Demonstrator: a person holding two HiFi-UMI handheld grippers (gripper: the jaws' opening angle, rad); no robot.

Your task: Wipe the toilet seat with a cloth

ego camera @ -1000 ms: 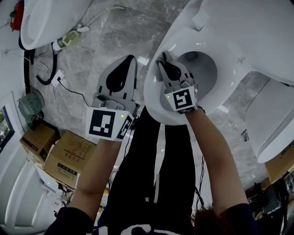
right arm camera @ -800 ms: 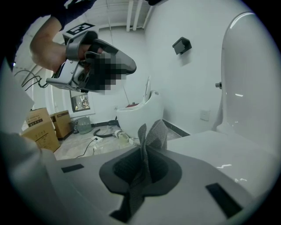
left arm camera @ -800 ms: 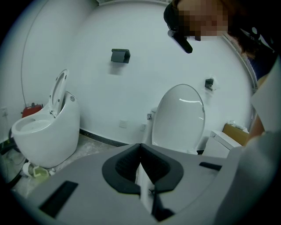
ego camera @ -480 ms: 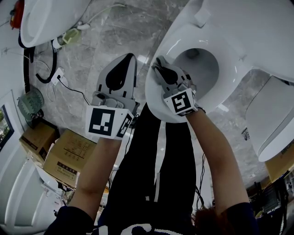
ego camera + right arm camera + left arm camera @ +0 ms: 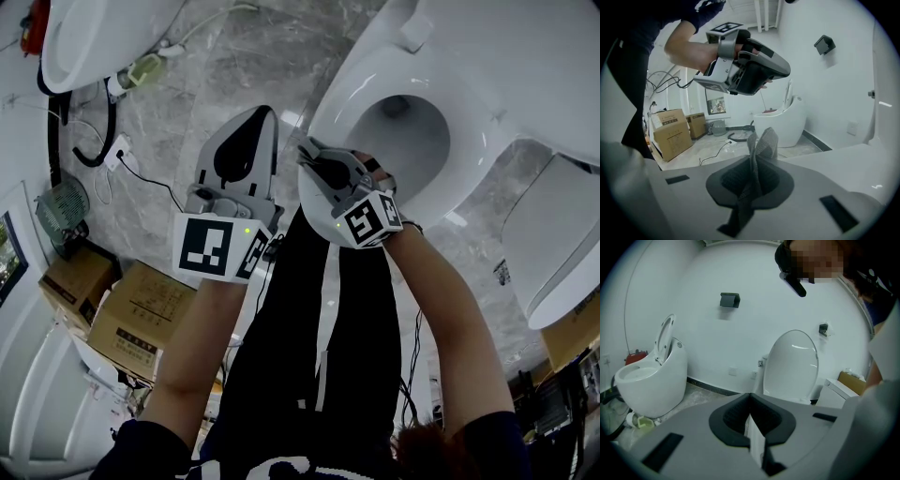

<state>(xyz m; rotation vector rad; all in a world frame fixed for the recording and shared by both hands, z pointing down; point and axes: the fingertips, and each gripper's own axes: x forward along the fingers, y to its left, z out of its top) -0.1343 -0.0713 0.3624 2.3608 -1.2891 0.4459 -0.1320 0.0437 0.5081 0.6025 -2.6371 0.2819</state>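
Jaws of the right gripper (image 5: 754, 164) pinch a grey mesh cloth (image 5: 764, 143), and its crumpled fold sticks up past them. Beyond lie a pale marbled floor (image 5: 693, 157), cardboard boxes (image 5: 670, 133) and a rounded white toilet (image 5: 780, 124) by the wall. The left gripper (image 5: 780, 71) is held above.

In the left gripper view the jaws are pressed together on nothing. They face a plain white wall and a raised oval lid (image 5: 792, 362).

In the head view the right gripper sits at the near rim of the glossy white toilet seat (image 5: 352, 89), and the cloth is hidden there. The left gripper is just beside it over open floor, with the boxes further left.
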